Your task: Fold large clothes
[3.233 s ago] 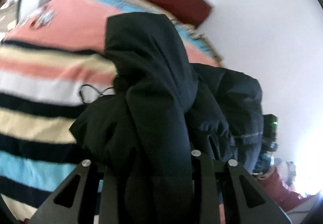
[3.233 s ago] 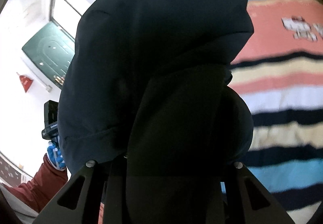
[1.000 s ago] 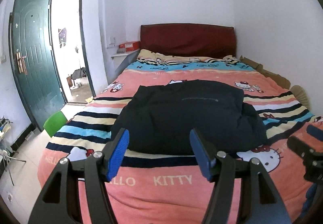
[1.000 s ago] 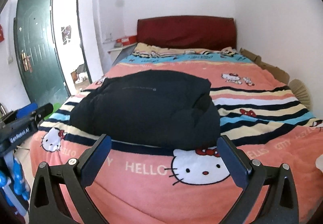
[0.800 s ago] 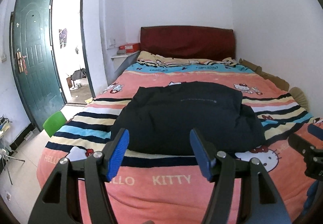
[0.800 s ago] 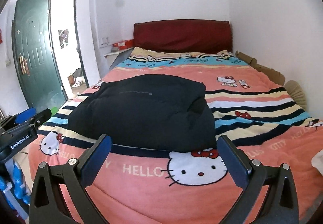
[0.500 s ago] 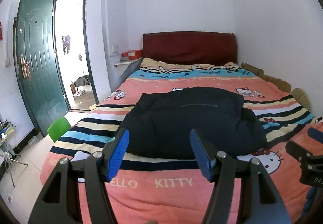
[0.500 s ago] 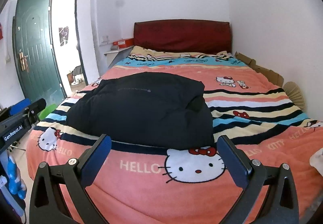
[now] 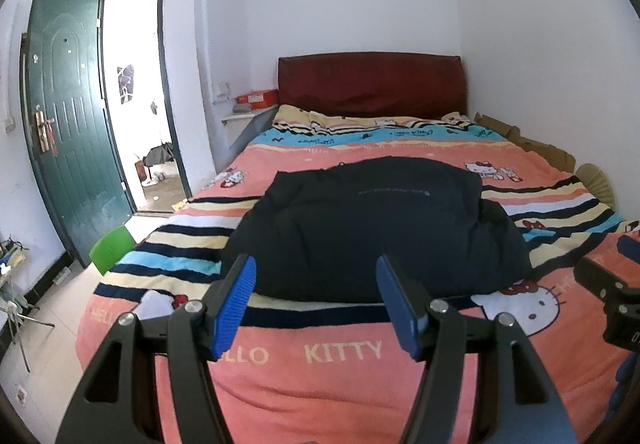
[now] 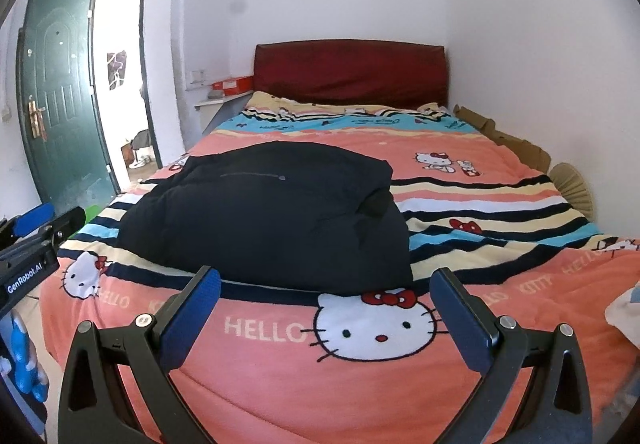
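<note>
A dark navy padded jacket (image 9: 372,228) (image 10: 272,212) lies folded into a thick bundle on the bed (image 9: 320,356) (image 10: 500,204), on its striped cartoon-cat blanket. My left gripper (image 9: 318,284) stands open in front of the bed's near edge, well short of the jacket, with nothing between its blue pads. My right gripper (image 10: 326,296) is open wider, likewise back from the jacket and empty. The left view catches the right gripper's body at its right edge, and the right view catches the left gripper's body at its left edge.
A dark red headboard (image 9: 370,84) stands against the far wall. To the left, a green door (image 9: 68,116) hangs open beside a bright doorway. A green stool (image 9: 112,246) sits by the bed's left corner. Cardboard (image 10: 504,136) lines the bed's right side along the wall.
About three seconds ago both grippers were shut on the jacket, held up close to the cameras. Now it lies on the bed and both are open. Over the last second, only a slight view shift.
</note>
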